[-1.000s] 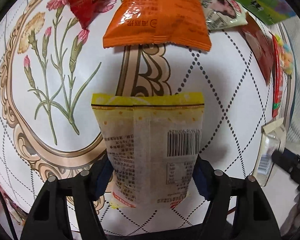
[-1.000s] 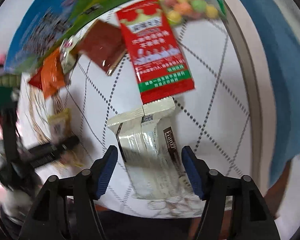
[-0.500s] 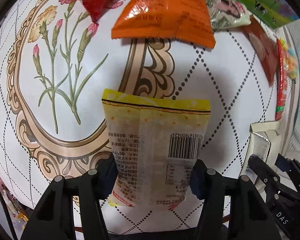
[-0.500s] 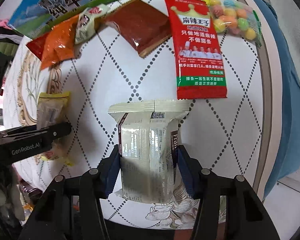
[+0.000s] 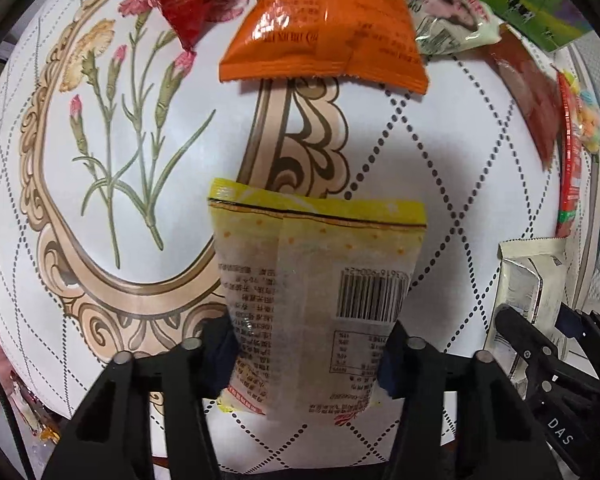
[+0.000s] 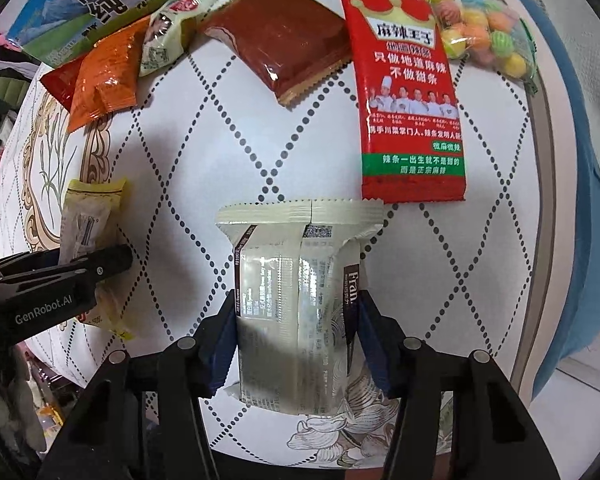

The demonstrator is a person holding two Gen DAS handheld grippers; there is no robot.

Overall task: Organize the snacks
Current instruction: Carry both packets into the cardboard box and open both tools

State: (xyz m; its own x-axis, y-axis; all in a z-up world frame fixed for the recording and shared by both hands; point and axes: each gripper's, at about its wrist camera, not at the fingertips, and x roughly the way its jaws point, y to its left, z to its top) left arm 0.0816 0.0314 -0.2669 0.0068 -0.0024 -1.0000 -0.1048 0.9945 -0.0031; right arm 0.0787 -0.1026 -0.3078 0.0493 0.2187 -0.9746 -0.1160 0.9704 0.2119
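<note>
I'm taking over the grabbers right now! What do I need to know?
Left gripper: jaws closing on the yellow packet, pads at its sides.
Right gripper: jaws shut on the white packet.
Both packets sit near the front of the table.
Lined up along the back: orange packet, brown packet, red packet, candy bag.
Left to do: probably place these two packets with that row.
</note>
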